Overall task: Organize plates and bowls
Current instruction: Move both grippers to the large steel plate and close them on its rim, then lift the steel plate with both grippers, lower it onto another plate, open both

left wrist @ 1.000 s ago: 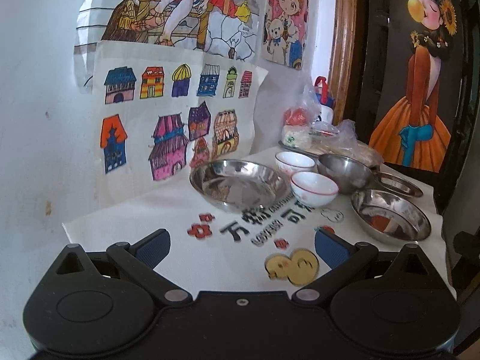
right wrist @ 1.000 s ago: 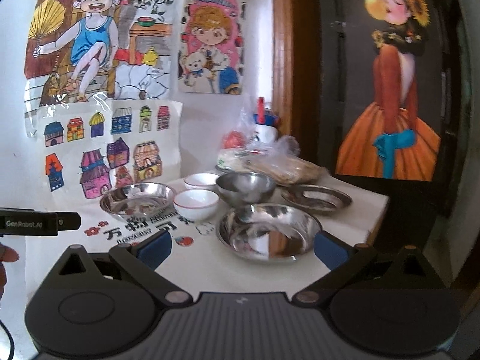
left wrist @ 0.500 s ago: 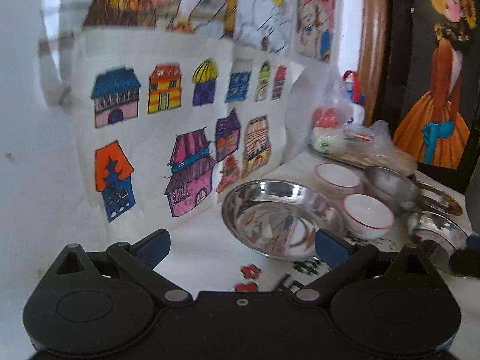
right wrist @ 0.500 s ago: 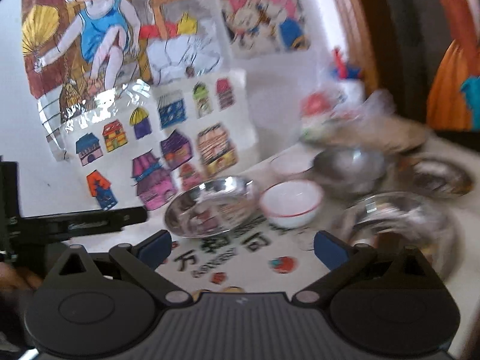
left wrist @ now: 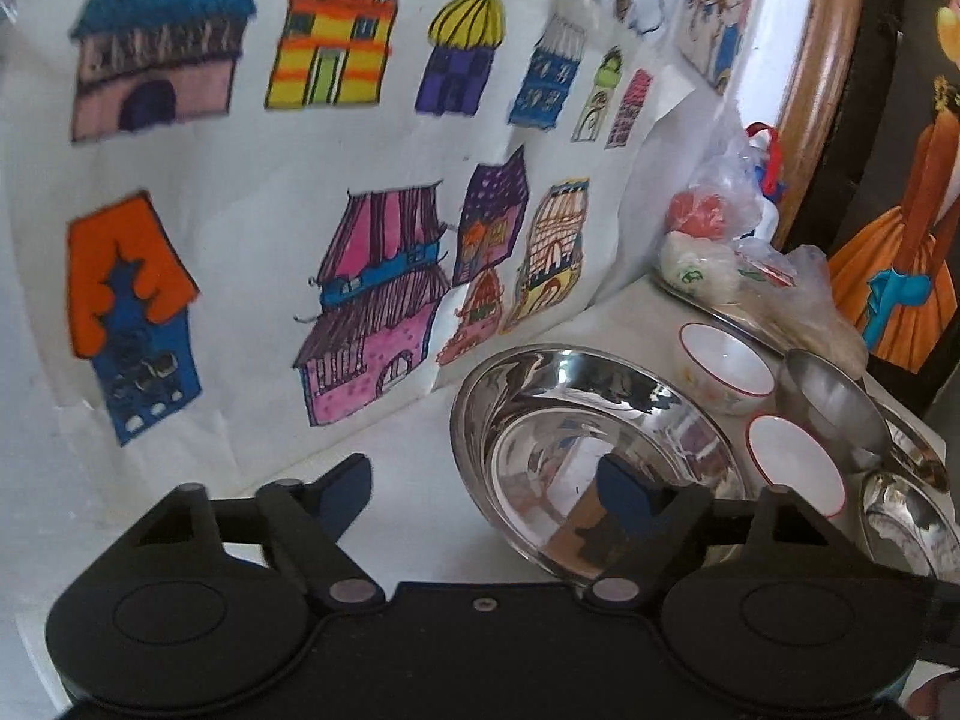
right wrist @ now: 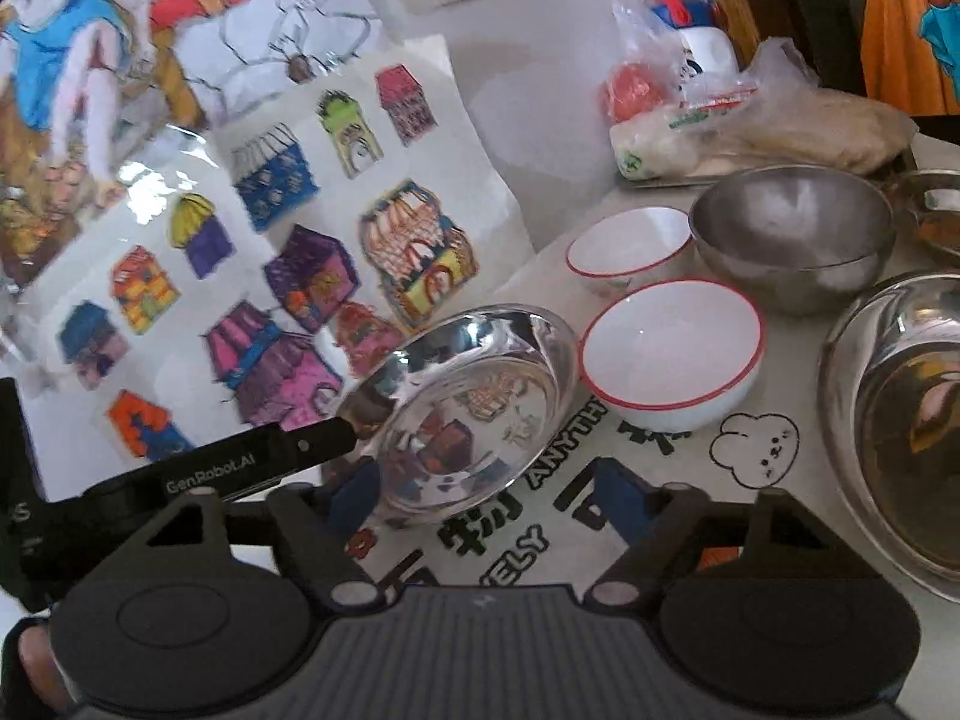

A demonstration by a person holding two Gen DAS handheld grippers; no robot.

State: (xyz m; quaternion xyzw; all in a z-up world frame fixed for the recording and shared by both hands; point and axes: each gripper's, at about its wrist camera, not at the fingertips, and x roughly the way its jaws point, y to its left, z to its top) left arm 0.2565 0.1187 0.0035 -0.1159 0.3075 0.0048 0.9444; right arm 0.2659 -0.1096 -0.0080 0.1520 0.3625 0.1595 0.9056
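Nearby, white bowl [right wrist: 672,360] touches steel plate [right wrist: 474,402].

We saw a mirror-bright steel plate [left wrist: 591,432], two glossy white glazed bowls [right wrist: 672,354] rimmed red, a duller brushed steel bowl [right wrist: 792,228], crinkly clear plastic bags [right wrist: 750,114], shiny laminated paper drawings [left wrist: 372,312], and matt black plastic gripper [left wrist: 483,495] fingers.

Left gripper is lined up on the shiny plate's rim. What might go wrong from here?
1. The left gripper has its jaws open around the steel plate's thin, sloped rim; a shallow bite on polished metal may slip.
2. The red-rimmed bowl sits right beside the plate's far edge, so tilting or dragging the plate could knock it.
3. The house drawing hangs close behind; a swing might snag it.
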